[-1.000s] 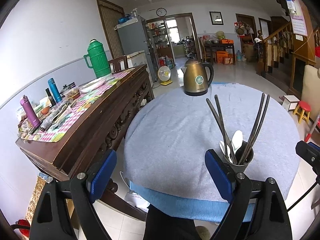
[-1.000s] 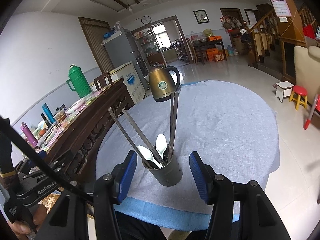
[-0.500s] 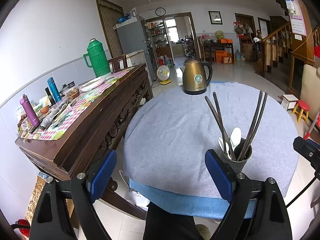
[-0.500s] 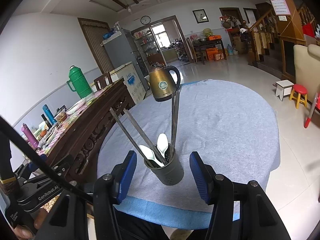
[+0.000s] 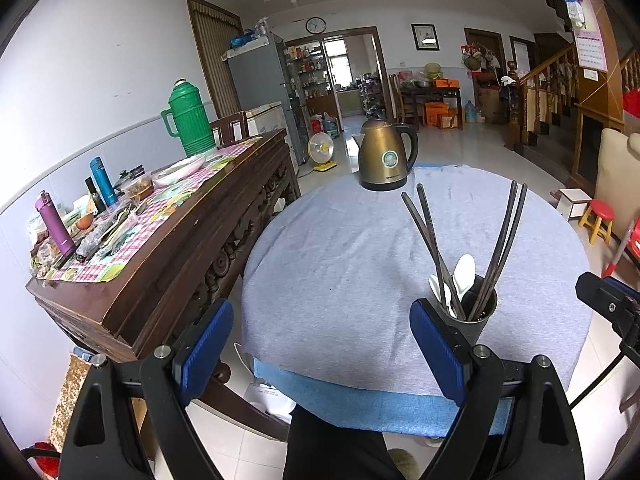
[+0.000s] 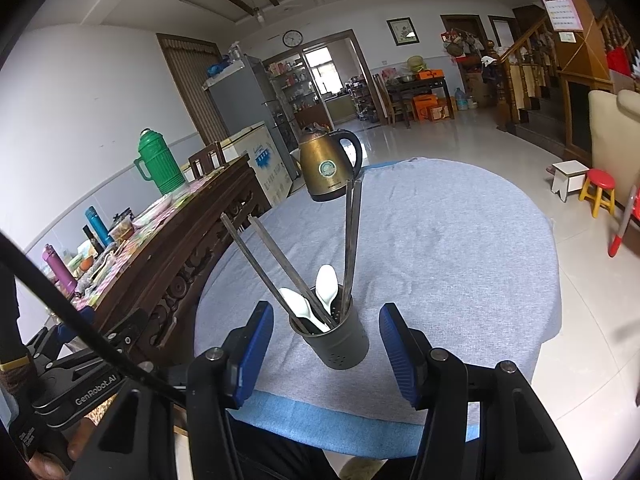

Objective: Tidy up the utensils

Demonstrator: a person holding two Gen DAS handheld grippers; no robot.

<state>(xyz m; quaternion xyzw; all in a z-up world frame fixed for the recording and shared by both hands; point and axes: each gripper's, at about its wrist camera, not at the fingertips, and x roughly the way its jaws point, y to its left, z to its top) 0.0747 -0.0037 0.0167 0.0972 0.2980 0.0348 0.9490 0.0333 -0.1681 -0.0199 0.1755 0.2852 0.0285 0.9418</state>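
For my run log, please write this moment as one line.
holder: chopsticks, spoons inside | right gripper: open, astride holder | left gripper: open, empty | kettle: far side

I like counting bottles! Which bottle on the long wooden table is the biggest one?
The green thermos jug with a handle, at the table's far end. The purple bottle and blue bottle are slimmer.

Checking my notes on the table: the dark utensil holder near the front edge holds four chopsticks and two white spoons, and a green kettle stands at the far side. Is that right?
One detail is wrong: the kettle at the table's far side is bronze-gold with a black handle, not green; the right wrist view shows it. The green vessel is a thermos on the wooden sideboard. The utensil holder does hold four chopsticks and two white spoons.
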